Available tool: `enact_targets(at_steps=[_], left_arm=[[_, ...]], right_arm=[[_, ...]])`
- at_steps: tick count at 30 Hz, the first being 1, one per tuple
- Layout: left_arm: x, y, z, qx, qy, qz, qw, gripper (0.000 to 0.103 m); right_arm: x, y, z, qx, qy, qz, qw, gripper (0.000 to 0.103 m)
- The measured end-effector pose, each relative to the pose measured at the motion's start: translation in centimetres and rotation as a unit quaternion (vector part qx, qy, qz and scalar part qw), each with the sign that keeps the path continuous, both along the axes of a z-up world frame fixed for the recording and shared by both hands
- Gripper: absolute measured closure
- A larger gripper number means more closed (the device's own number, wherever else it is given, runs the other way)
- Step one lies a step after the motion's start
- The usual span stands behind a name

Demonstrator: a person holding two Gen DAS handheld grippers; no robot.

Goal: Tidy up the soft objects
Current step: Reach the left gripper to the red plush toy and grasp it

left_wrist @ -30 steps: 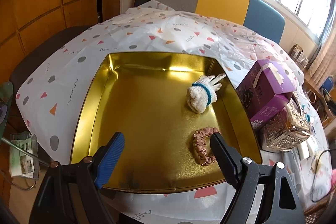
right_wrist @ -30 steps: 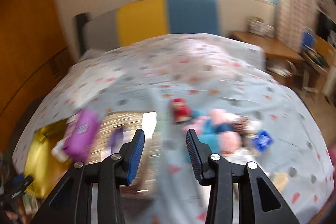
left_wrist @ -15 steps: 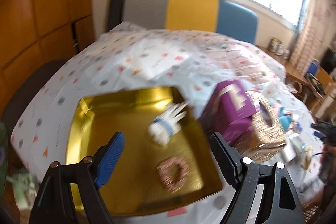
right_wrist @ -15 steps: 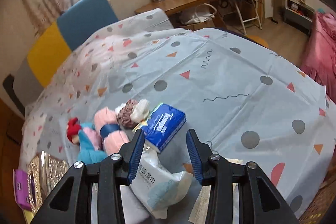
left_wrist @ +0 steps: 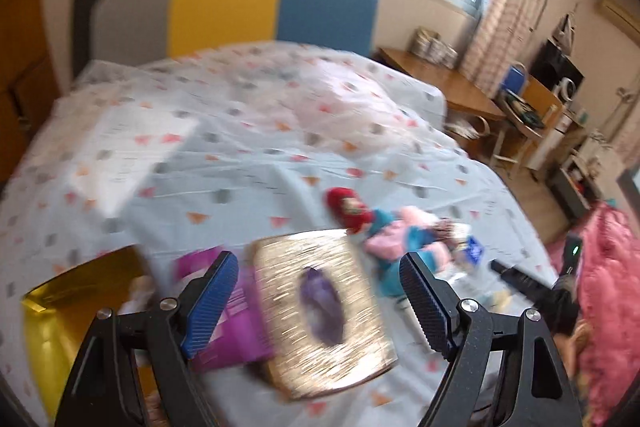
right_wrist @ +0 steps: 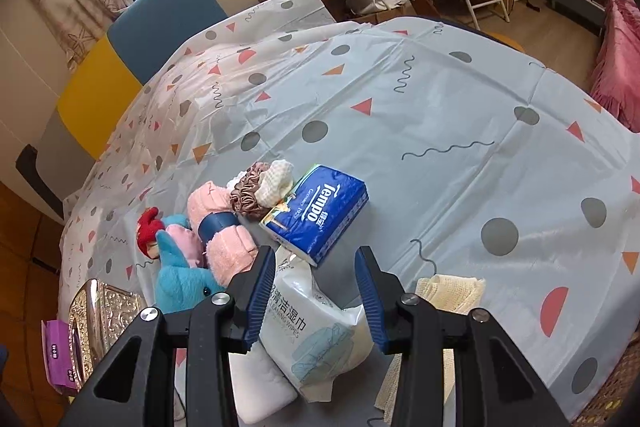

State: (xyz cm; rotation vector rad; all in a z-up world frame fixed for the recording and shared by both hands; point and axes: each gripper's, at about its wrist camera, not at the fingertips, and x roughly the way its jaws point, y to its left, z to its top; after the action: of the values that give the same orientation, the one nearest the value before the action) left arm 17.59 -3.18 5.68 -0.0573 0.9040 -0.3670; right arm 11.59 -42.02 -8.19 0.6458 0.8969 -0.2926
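While our left gripper [left_wrist: 316, 301] hangs with its jaws spread wide and nothing between them, we look down through them at a glittery gold box [left_wrist: 324, 311] and a purple box [left_wrist: 236, 323] touching it; this view is blurred. The gold tray [left_wrist: 52, 311] sits near the bed's near left corner, beside the purple box.

Our right gripper [right_wrist: 316, 291] has its jaws partly apart, and they grip nothing. A white pack of wet wipes [right_wrist: 316, 331] lies on the patterned cover [right_wrist: 460, 115] below the gap between them, not pinched. Just past it, the soft things cluster near the bed's near edge: a blue tissue pack [right_wrist: 320, 211], a brown scrunchie [right_wrist: 248, 191] touching a cream knit piece [right_wrist: 276, 181], a rolled pink towel with a blue band [right_wrist: 220, 223], a blue plush [right_wrist: 184, 279] and a red-haired doll [right_wrist: 150, 227]. A cream mesh cloth [right_wrist: 452, 293] lies right of the wipes.
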Motion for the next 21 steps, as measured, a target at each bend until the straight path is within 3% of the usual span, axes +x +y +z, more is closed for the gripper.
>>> enact_targets(at_steps=[4,9,15,21], left_arm=[[4.4,-5.2,-1.1,0.014,0.033,-0.013,0.9993,0.028],[9.8,-10.4,-4.8,0.034,0.101,-0.013,0.9942,0.033],[14.8,-13.4,-10.6,0.058,0.188,0.014,0.9805,0.041],[17.5,-14.9,-14.4,0.071,0.233,0.039,0.9692,0.042]], right_arm=[[0.0,0.0,0.0,0.011,-0.006,0.005,1.000,0.062],[0.0,-0.3,-0.1,0.031,-0.012,0.008,0.999,0.062],[-0.1,-0.7,-0.3,0.060,-0.019,0.010,0.998,0.062],[-0.3,-1.2,-0.6,0.084,-0.026,0.007,0.996,0.062]])
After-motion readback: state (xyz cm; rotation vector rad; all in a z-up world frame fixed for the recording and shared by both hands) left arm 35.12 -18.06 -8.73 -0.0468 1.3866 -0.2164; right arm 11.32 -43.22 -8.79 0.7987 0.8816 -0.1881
